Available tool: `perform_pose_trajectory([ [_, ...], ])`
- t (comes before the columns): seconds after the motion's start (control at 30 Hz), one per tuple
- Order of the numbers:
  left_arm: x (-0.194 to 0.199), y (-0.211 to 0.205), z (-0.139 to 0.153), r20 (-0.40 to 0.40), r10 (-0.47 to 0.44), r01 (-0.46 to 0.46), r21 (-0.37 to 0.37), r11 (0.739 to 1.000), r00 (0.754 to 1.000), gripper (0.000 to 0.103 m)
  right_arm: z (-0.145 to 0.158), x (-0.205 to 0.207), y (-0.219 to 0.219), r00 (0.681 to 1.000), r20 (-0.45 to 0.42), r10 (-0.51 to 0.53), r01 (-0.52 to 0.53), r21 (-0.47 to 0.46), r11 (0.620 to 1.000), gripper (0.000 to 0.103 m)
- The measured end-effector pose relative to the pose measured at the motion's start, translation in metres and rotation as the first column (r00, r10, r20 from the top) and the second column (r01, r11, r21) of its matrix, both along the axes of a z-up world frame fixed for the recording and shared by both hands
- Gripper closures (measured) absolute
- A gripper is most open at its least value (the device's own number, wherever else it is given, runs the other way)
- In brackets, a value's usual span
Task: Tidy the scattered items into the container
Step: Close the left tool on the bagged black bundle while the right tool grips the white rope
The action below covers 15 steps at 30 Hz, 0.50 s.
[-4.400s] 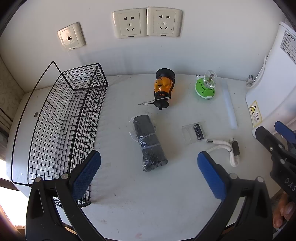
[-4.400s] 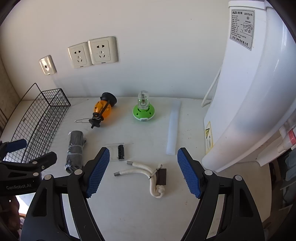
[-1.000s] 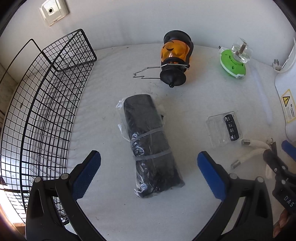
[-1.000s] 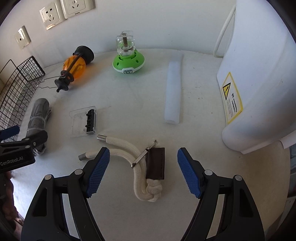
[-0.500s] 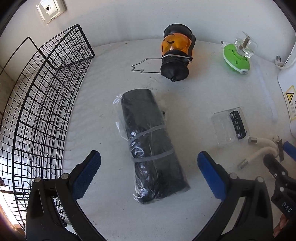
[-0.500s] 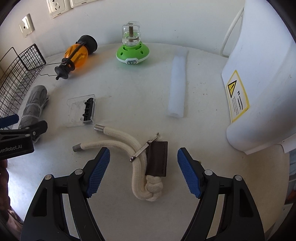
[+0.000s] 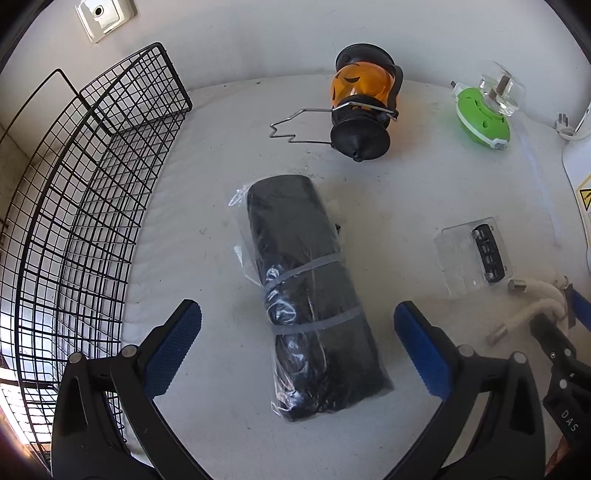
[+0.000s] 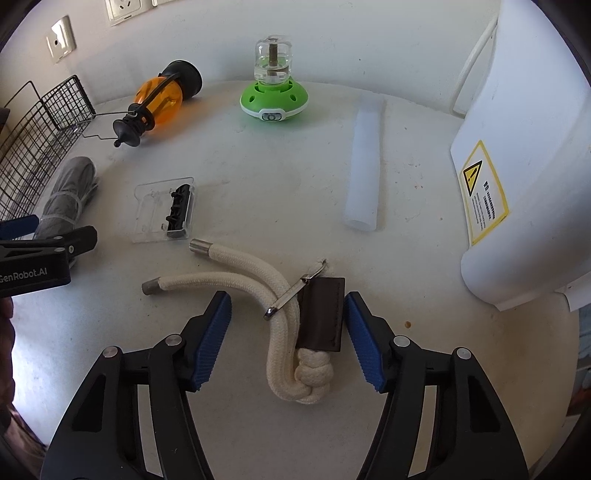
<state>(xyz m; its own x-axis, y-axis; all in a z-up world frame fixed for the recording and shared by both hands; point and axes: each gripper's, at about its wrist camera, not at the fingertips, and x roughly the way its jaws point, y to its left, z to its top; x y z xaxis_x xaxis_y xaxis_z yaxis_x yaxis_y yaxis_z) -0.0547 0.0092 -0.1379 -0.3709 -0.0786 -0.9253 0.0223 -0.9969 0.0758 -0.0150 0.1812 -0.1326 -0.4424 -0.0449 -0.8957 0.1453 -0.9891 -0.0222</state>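
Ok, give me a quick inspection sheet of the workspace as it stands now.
Surface: white table, lightly specked.
Job's things: wire basket holds nothing visible; wrapped black bundle, orange lantern, green-based device, clear case, white tube, knotted rope all outside it.
Clutter: nothing seen.
Grippers: left hand-held gripper open over the bundle; right hand-held gripper closing around the rope.
Cables: white cord.
Surroundings: wall sockets, white appliance.

Two grippers: a left gripper [image 7: 295,345] and a right gripper [image 8: 288,339]. One wire basket [image 7: 74,206]. One black bundle [image 7: 310,295], one orange lantern [image 7: 360,107], one green gadget [image 8: 273,98], one clear case [image 8: 164,210], one knotted rope [image 8: 280,325], one white tube [image 8: 364,162]. Three wall plates show in the right view.
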Motion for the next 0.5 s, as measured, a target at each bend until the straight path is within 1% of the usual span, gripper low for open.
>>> perform_pose_trajectory([
  [0.07, -0.003, -0.002, -0.001, -0.001, 0.009, -0.009, -0.003, 1.000, 1.000, 0.000, 0.000, -0.002, 0.000, 1.000, -0.003, 0.008, -0.008, 0.000, 1.000, 0.042],
  [0.2, -0.011, -0.008, -0.004, -0.007, 0.032, -0.032, 0.004, 0.999, 0.999, 0.000, 0.000, -0.001, -0.001, 1.000, -0.010, 0.019, -0.019, -0.001, 1.000, 0.046],
  [0.43, -0.021, -0.015, -0.007, -0.023, 0.035, -0.035, -0.005, 0.999, 0.999, 0.000, 0.000, -0.001, -0.002, 0.999, -0.020, 0.026, -0.026, -0.001, 1.000, 0.053],
  [0.5, -0.022, -0.016, -0.008, -0.027, 0.034, -0.034, 0.005, 0.999, 0.999, 0.003, 0.001, -0.001, -0.002, 0.999, -0.022, 0.027, -0.027, -0.001, 1.000, 0.055],
])
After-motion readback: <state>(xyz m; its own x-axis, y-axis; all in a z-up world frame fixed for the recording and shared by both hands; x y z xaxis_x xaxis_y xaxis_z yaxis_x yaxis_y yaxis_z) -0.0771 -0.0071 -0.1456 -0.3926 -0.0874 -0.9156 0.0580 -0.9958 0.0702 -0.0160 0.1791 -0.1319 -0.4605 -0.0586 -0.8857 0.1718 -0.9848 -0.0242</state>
